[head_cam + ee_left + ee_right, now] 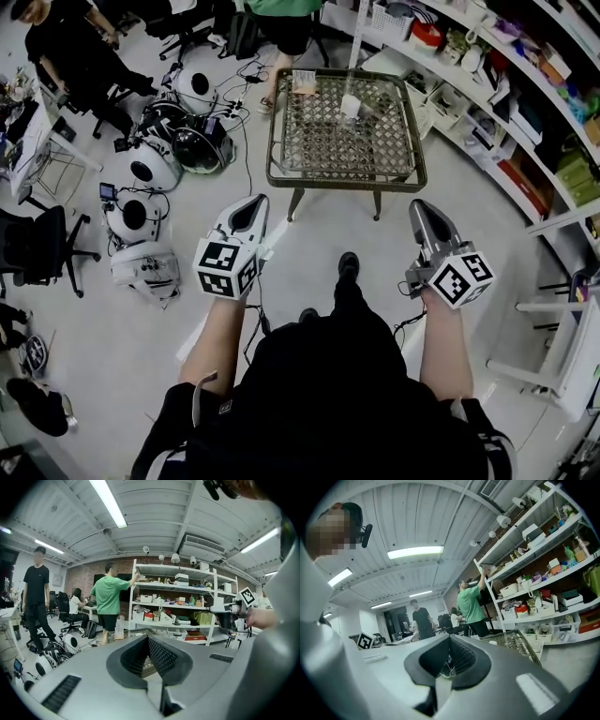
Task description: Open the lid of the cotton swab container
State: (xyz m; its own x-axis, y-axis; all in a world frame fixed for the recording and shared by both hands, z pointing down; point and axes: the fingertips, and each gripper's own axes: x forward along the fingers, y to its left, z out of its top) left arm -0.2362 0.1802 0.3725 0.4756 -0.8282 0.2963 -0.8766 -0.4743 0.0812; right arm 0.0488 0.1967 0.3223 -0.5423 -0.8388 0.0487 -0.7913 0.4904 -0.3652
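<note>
Now two closed hand-held grippers, one container.

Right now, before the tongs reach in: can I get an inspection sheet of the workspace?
Surface: lattice table, mostly bare.
Job's things: swab container mid-table; lid state too small to tell.
Clutter: box at the table's far left corner.
Grippers: left tongs and right tongs shut, empty, short of the table.
Cables: cables loose on the floor left of the table.
Surroundings: shelves right; pods, chair, people left.
</note>
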